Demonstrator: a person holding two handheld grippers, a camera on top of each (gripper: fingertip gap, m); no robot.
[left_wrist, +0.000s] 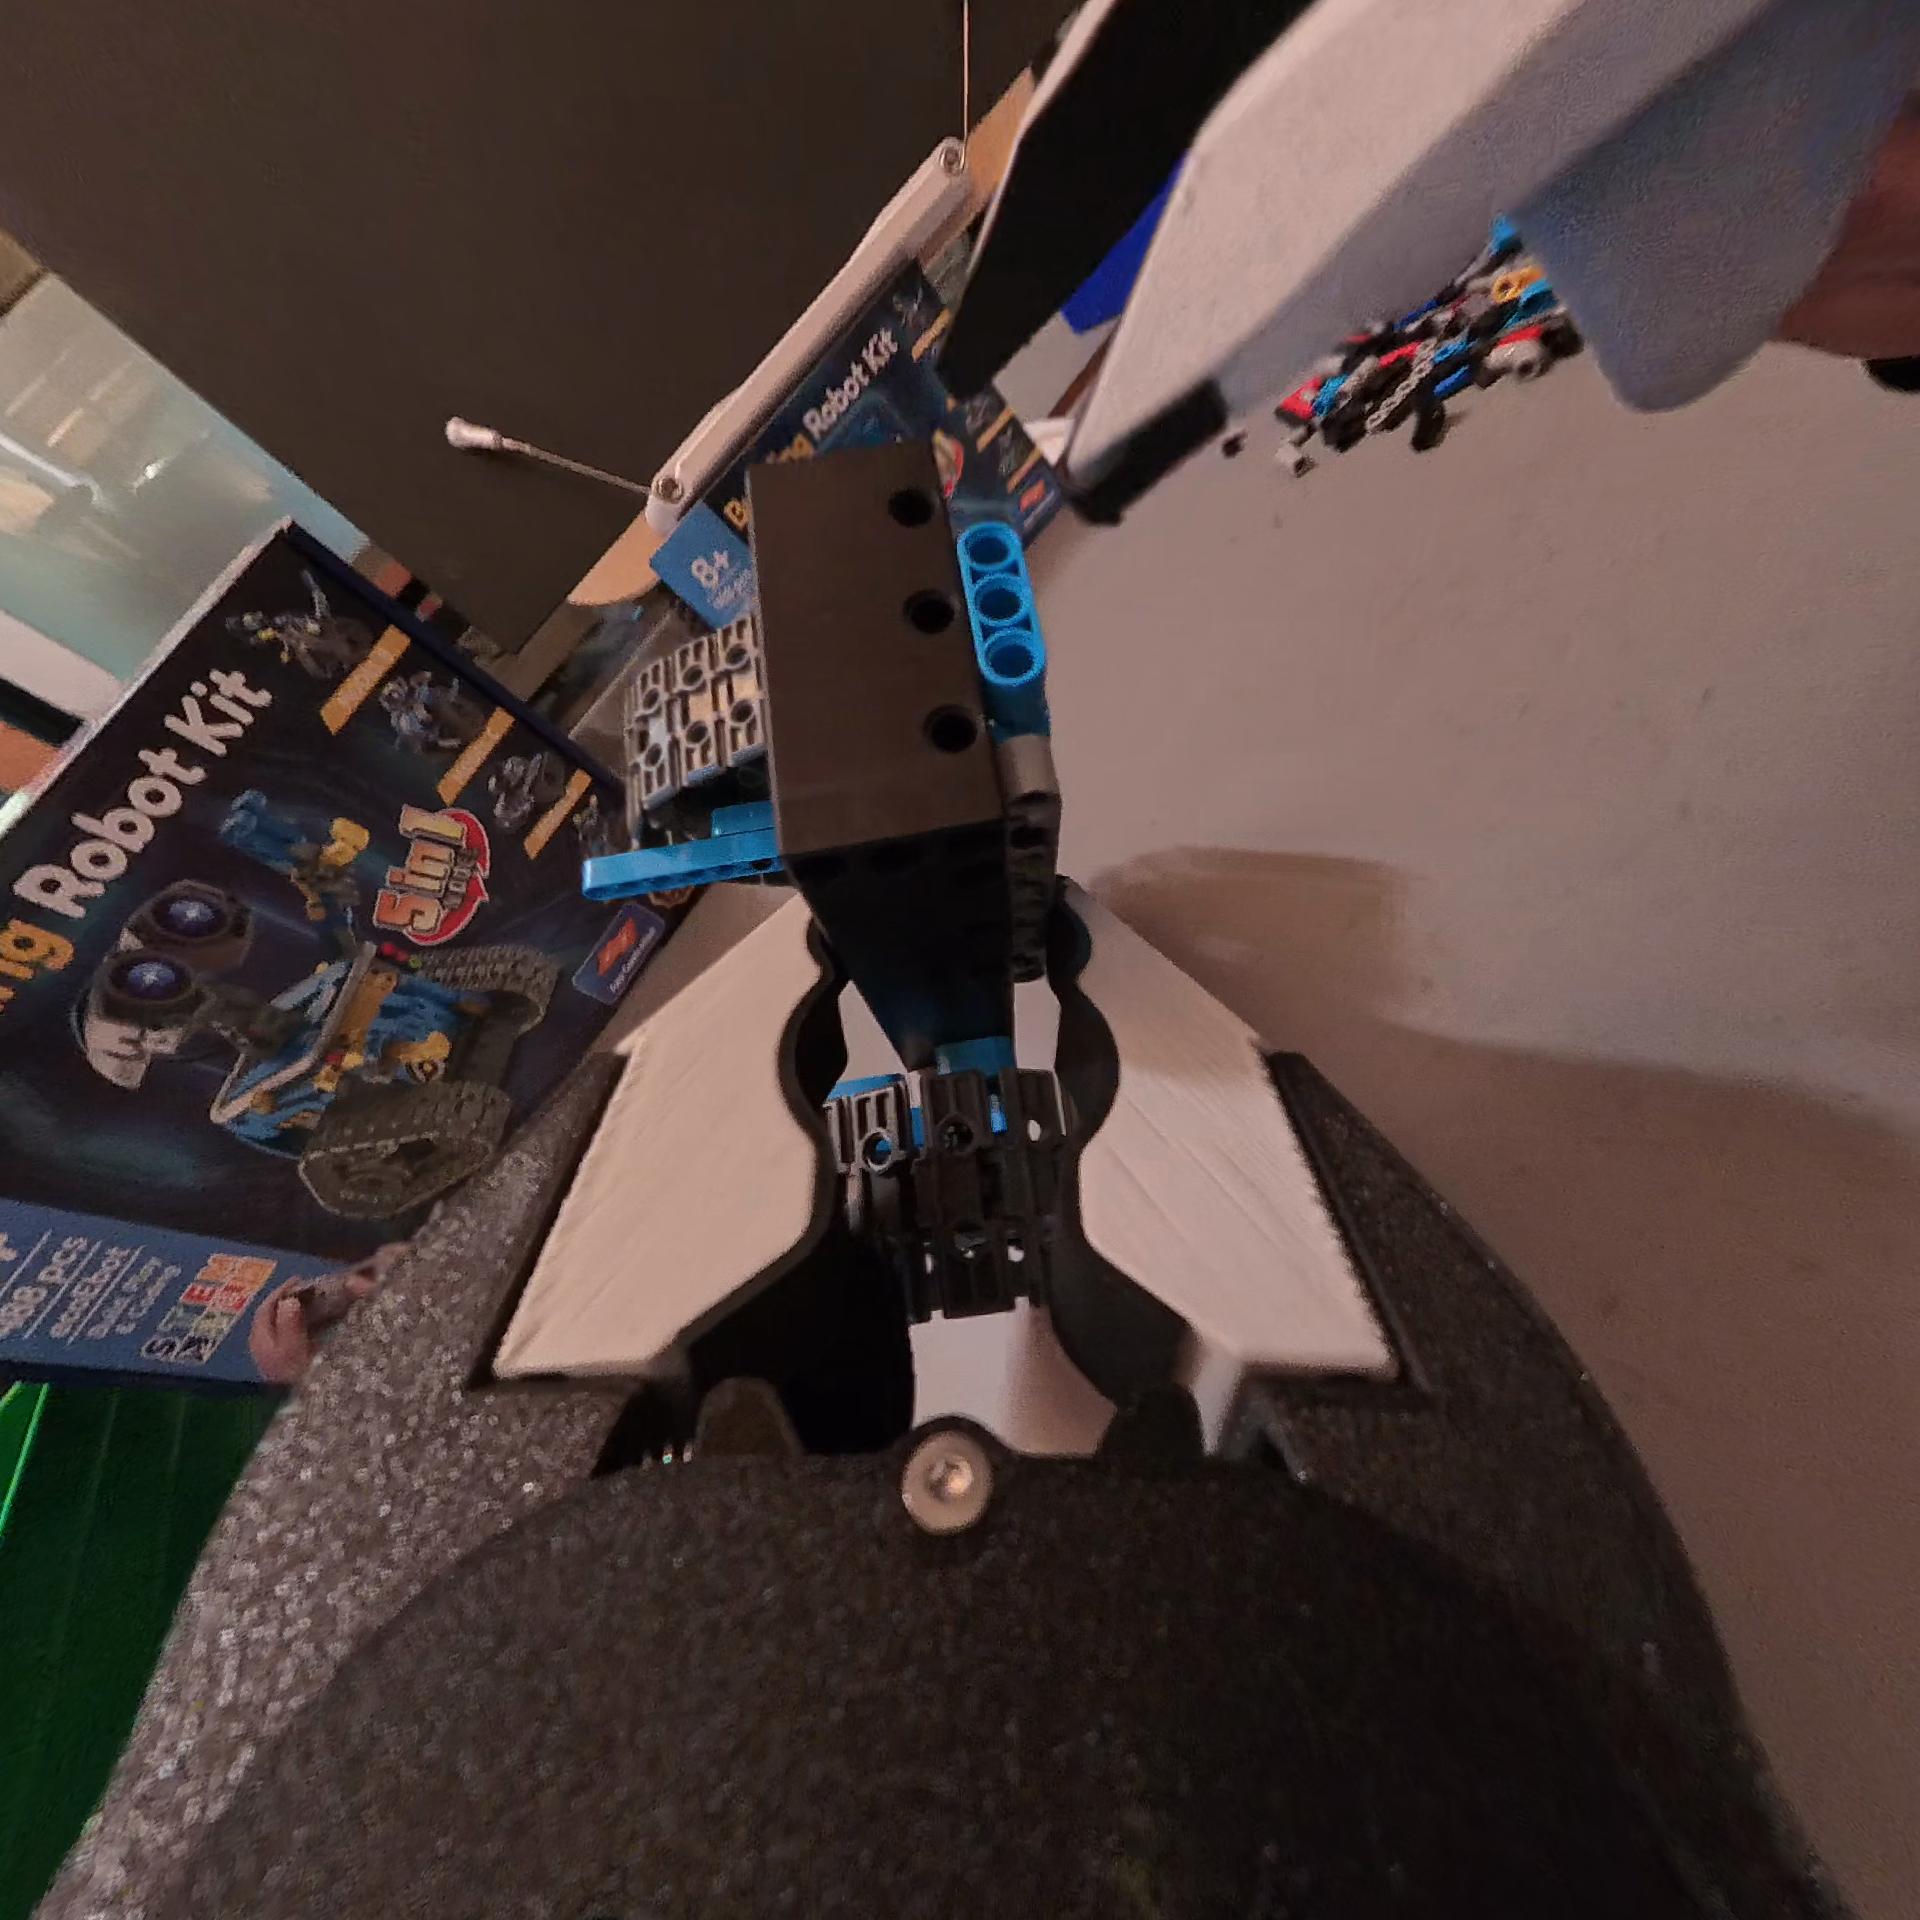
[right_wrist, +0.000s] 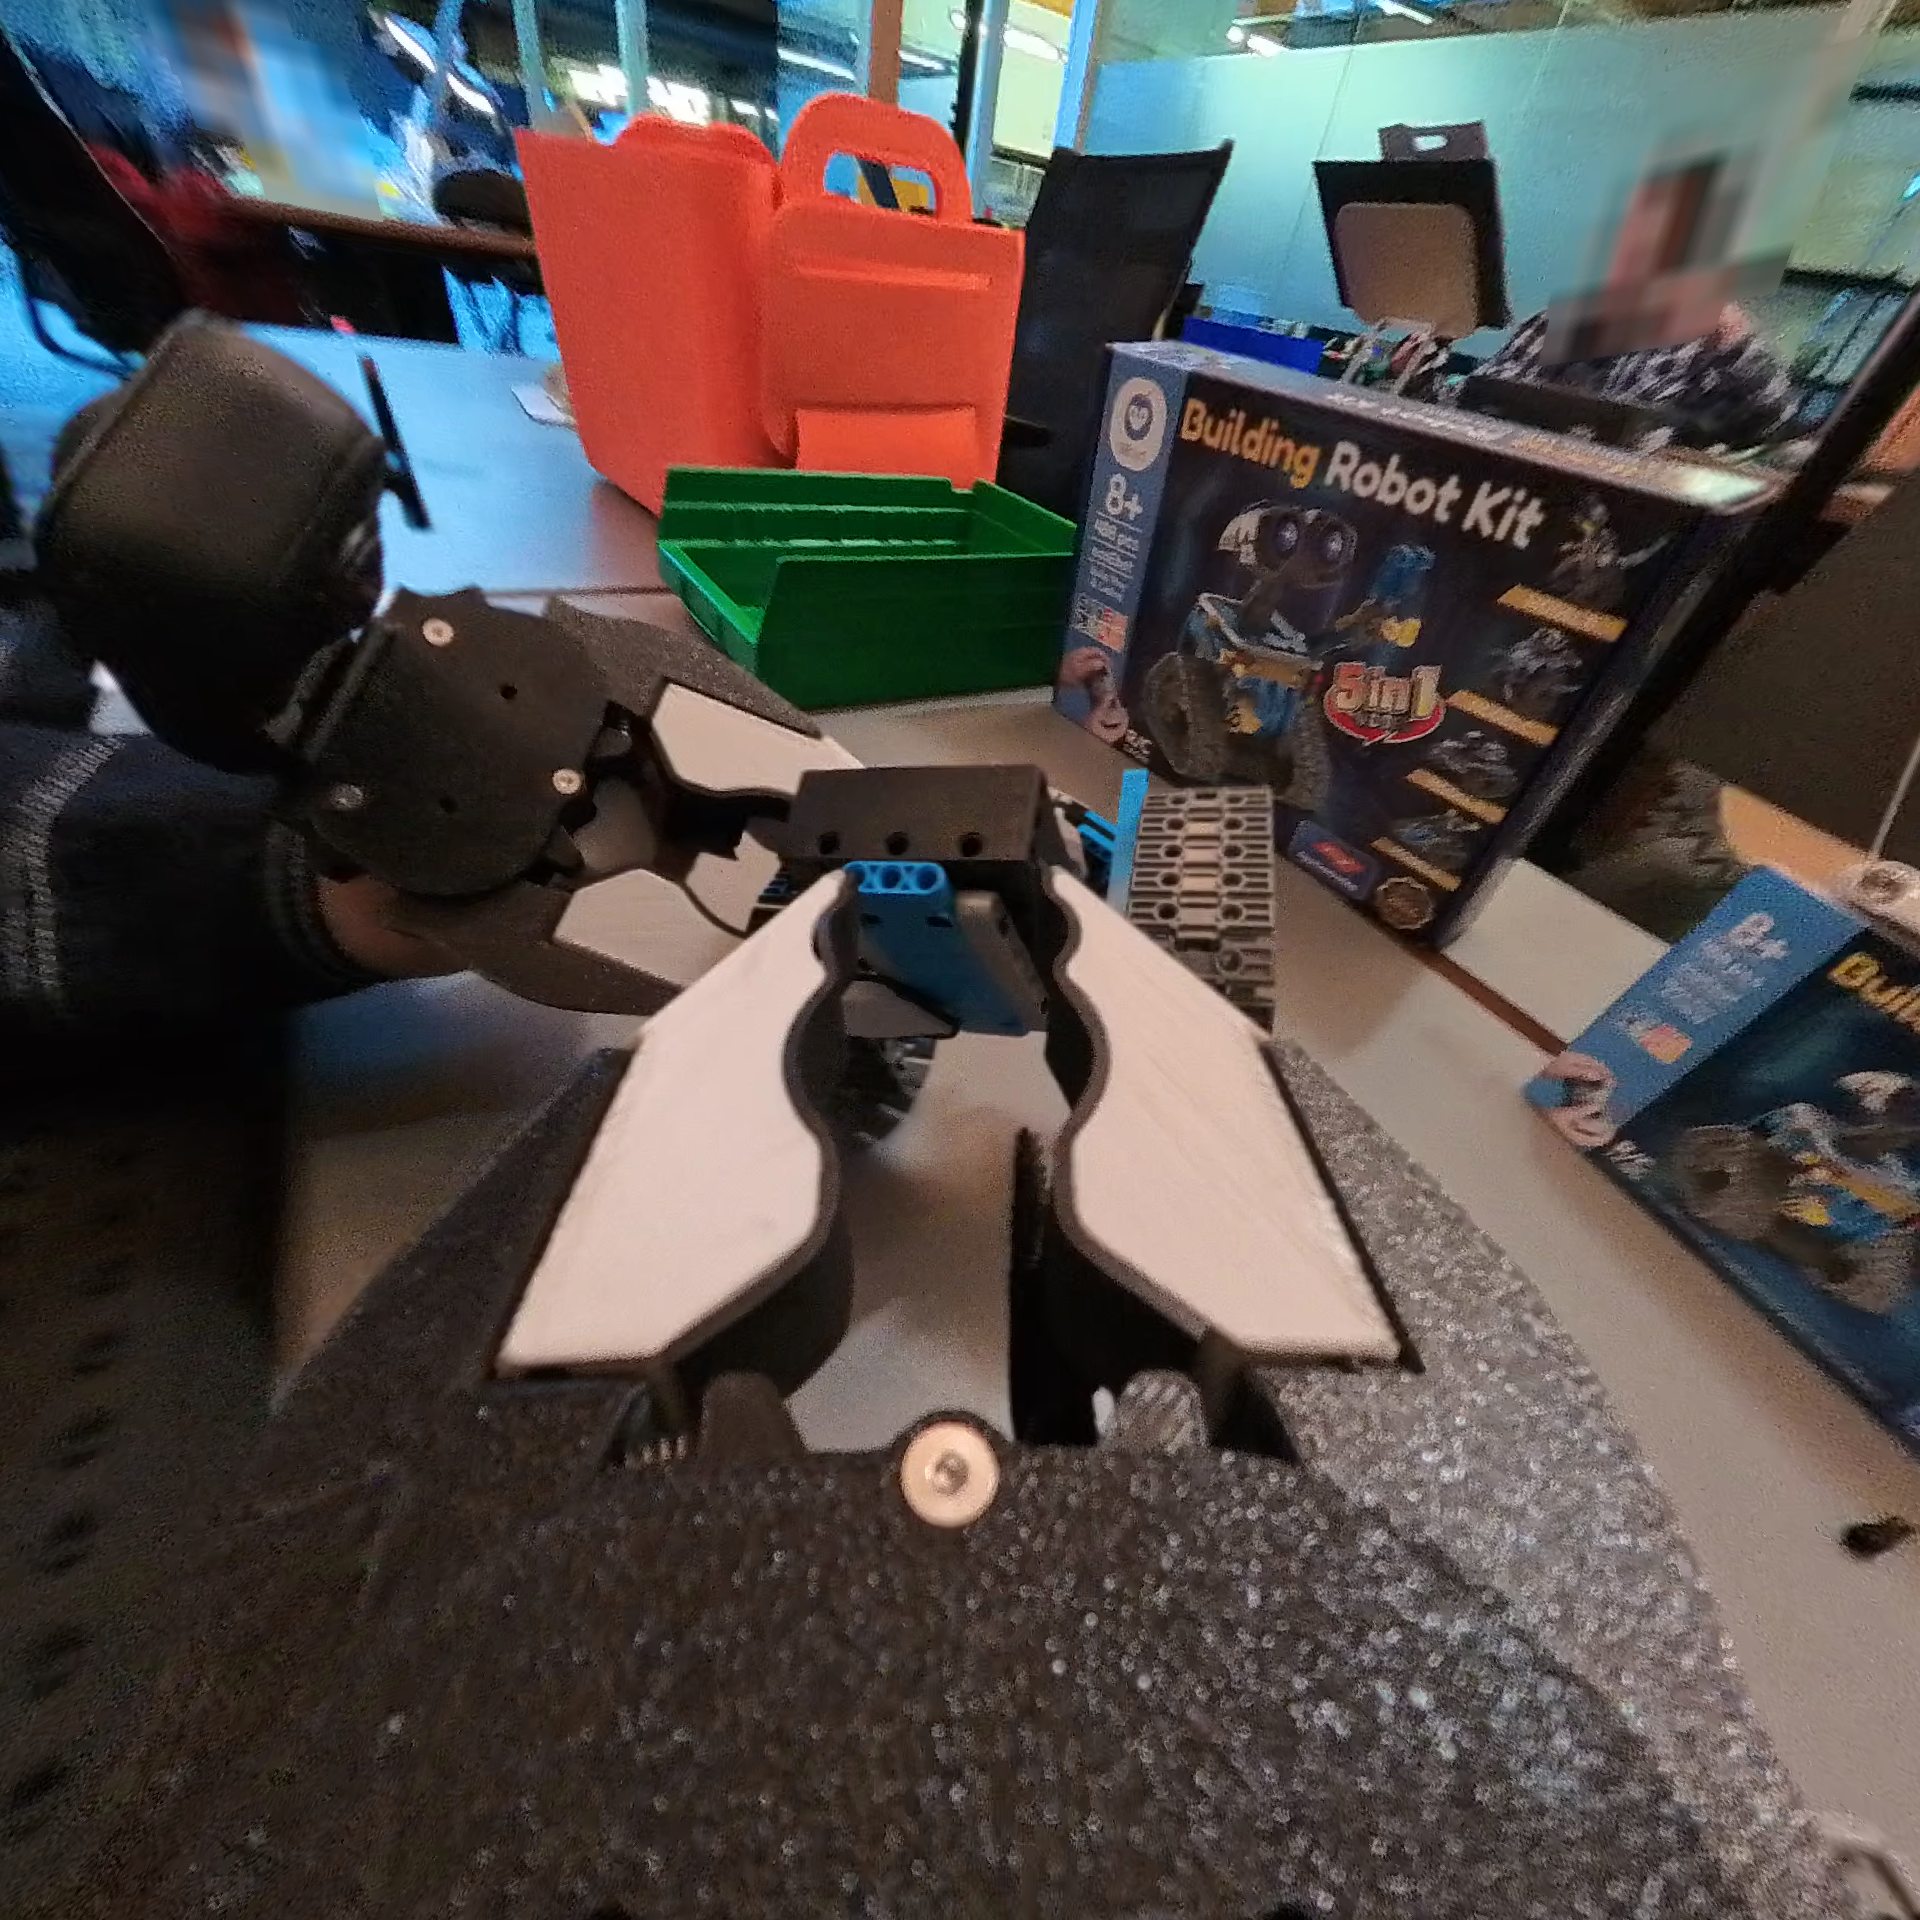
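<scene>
A brick assembly, made of a black block with three holes (left_wrist: 883, 665), a blue three-hole beam (left_wrist: 1003, 613) and a grey part, is held above the pale table (left_wrist: 1455, 727). My left gripper (left_wrist: 940, 935) is shut on its black lower part. It also shows in the right wrist view (right_wrist: 727, 831), reaching in from the left. My right gripper (right_wrist: 940, 894) closes around the blue beam (right_wrist: 904, 925) and the grey part beside it, under the black block (right_wrist: 914, 810). Its fingers touch both sides. In the left wrist view its blurred white finger (left_wrist: 1403, 208) comes in from the top right.
A grey track section (right_wrist: 1205, 883) stands behind the assembly. A dark robot kit box (right_wrist: 1382, 623) stands upright and a second box (right_wrist: 1766, 1091) lies at the right. A green tray (right_wrist: 862, 592) and an orange case (right_wrist: 769, 301) are farther back. Loose bricks (left_wrist: 1434, 343) are piled on the table. Across from one pair of fingers to the other is roughly 7 cm.
</scene>
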